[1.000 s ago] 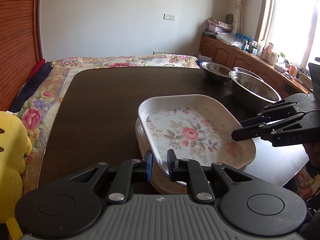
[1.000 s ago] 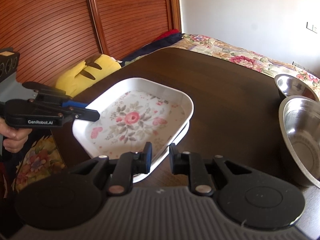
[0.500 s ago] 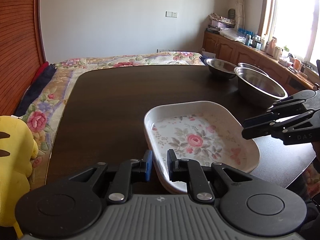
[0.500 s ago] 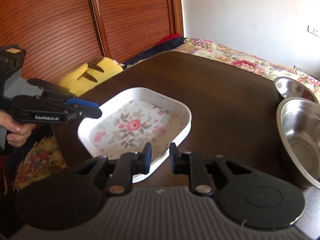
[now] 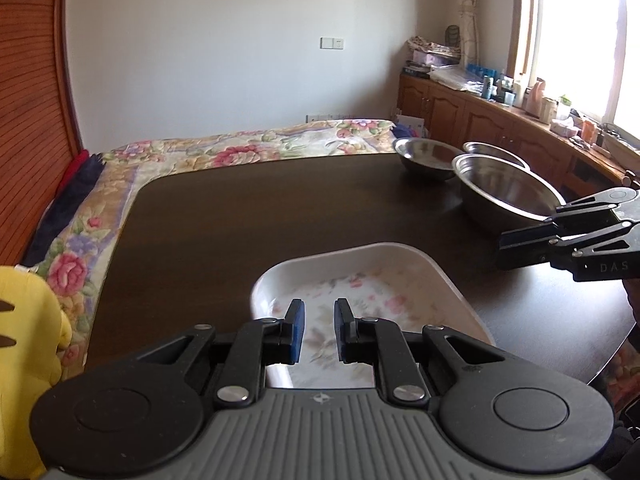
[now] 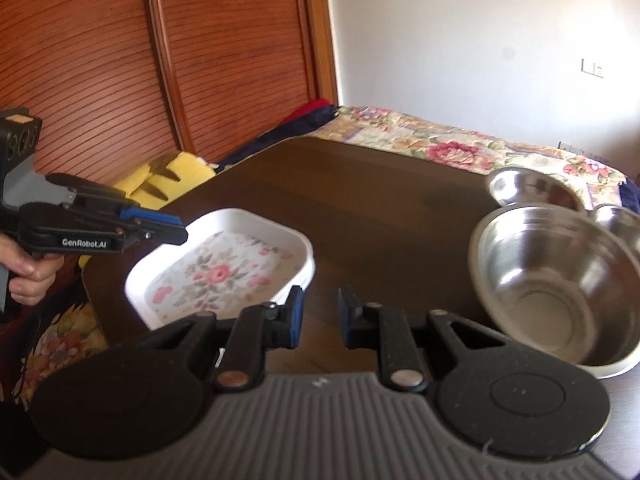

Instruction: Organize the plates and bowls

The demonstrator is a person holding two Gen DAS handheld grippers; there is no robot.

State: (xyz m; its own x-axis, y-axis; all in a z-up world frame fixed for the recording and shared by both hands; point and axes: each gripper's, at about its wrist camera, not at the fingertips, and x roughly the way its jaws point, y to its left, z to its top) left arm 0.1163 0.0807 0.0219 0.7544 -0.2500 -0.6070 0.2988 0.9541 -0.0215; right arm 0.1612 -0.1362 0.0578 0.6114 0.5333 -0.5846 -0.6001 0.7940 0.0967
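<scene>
Plates (image 5: 372,280) rest stacked near the table's (image 5: 224,216) front edge, between my two grippers.

Half a second ago my left gripper (image 5: 319,330) and right gripper (image 6: 319,316) hovered lower and closer; now both have lifted back, the right swung toward the bowls, fingers slightly parted, gripping nothing. Count: three steel bowls at the table's far right, the large bowl (image 6: 556,276) nearest, a small bowl (image 5: 426,156) and another (image 5: 494,150) behind; white floral plates, number unclear.
</scene>
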